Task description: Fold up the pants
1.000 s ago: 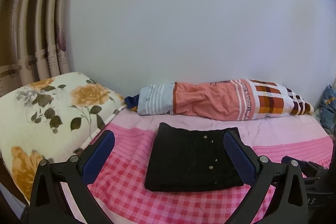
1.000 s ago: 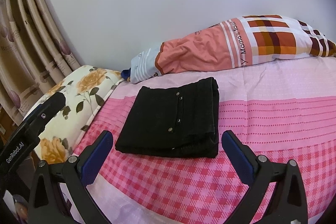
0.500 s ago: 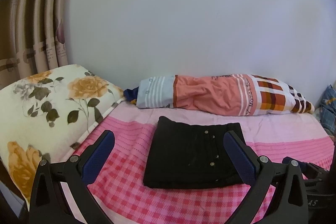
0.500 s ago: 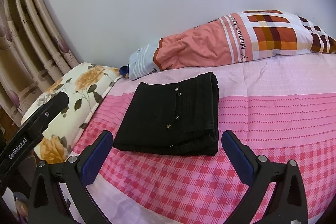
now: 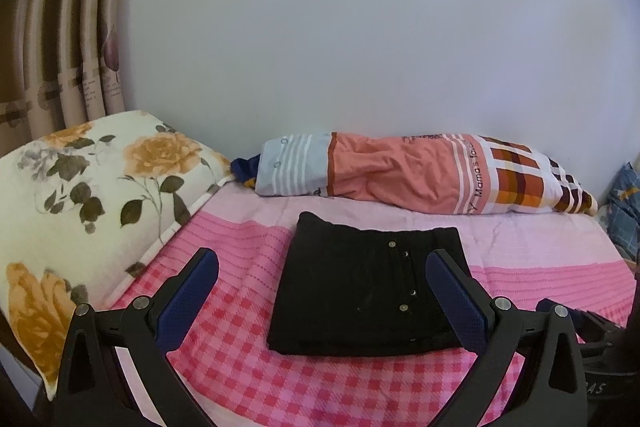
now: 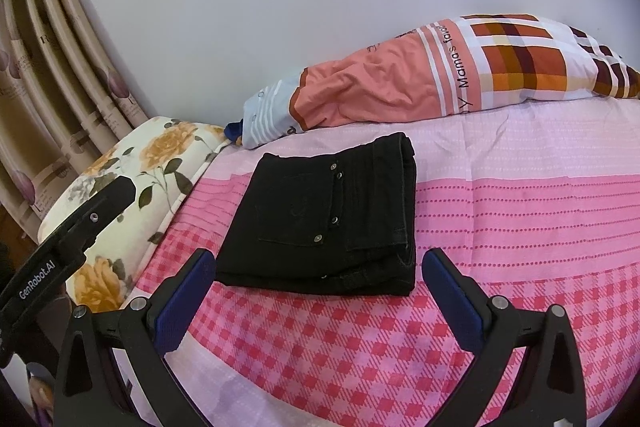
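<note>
Black pants (image 5: 360, 287) lie folded into a compact rectangle on the pink checked bed sheet (image 5: 248, 367); metal rivets show on top. They also show in the right wrist view (image 6: 324, 223). My left gripper (image 5: 322, 263) is open and empty, held near the pants' front edge, apart from them. My right gripper (image 6: 316, 263) is open and empty, just in front of the pants' near edge. The left gripper's body (image 6: 68, 239) shows at the left of the right wrist view.
A floral pillow (image 5: 80, 199) lies at the left of the bed. An orange and plaid bolster (image 5: 420, 175) lies along the white wall behind the pants. Striped curtains (image 5: 60, 39) hang at the left. A blue patterned cloth (image 5: 626, 207) sits at the far right.
Both grippers have drifted slightly; the pants look a little nearer in both views. The pants have not moved. Both grippers stay open.
</note>
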`<move>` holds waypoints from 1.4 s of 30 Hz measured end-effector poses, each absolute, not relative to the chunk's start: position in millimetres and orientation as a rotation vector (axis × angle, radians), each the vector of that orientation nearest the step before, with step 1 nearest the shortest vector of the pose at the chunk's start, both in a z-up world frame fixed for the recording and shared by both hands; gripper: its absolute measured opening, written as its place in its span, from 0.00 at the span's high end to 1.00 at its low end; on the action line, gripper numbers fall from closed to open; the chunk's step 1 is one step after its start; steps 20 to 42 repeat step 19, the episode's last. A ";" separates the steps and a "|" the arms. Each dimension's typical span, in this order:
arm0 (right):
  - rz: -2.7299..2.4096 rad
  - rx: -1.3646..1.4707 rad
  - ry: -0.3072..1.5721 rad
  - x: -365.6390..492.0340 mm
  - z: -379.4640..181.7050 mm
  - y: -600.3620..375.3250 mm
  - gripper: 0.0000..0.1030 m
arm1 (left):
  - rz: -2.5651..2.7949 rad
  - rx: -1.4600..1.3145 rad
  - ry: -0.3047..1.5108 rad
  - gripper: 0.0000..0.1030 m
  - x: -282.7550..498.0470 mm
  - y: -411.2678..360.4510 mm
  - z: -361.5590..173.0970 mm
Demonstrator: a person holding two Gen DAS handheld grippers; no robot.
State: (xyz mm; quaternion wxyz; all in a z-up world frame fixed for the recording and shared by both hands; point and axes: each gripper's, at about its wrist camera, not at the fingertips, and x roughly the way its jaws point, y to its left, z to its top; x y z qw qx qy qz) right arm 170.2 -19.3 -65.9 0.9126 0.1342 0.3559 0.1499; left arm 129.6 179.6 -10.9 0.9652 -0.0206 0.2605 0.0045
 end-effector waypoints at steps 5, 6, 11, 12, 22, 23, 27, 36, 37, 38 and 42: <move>0.310 0.275 0.740 171.7 -68.1 -18.5 0.00 | 0.019 -0.032 0.541 0.00 135.1 178.7 -15.2; 0.311 0.274 0.741 172.4 -68.8 -18.2 0.00 | 0.022 -0.037 0.538 0.00 135.7 179.5 -15.8; 0.311 0.275 0.742 172.6 -68.6 -18.2 0.00 | 0.022 -0.061 0.536 0.00 137.3 183.5 -16.3; 0.311 0.275 0.742 172.4 -68.7 -18.1 0.00 | 0.022 -0.059 0.537 0.00 137.2 183.3 -16.7; 0.312 0.272 0.741 173.5 -67.6 -18.7 0.00 | 0.013 -0.048 0.559 0.00 139.7 183.0 -17.7; 0.312 0.272 0.741 173.5 -67.6 -18.7 0.00 | 0.013 -0.048 0.559 0.00 139.7 183.0 -17.7; 0.312 0.272 0.741 173.5 -67.6 -18.7 0.00 | 0.013 -0.048 0.559 0.00 139.7 183.0 -17.7; 0.312 0.272 0.741 173.5 -67.6 -18.7 0.00 | 0.013 -0.048 0.559 0.00 139.7 183.0 -17.7; 0.312 0.272 0.741 173.5 -67.6 -18.7 0.00 | 0.013 -0.048 0.559 0.00 139.7 183.0 -17.7; 0.312 0.272 0.741 173.5 -67.6 -18.7 0.00 | 0.013 -0.048 0.559 0.00 139.7 183.0 -17.7; 0.312 0.272 0.741 173.5 -67.6 -18.7 0.00 | 0.013 -0.048 0.559 0.00 139.7 183.0 -17.7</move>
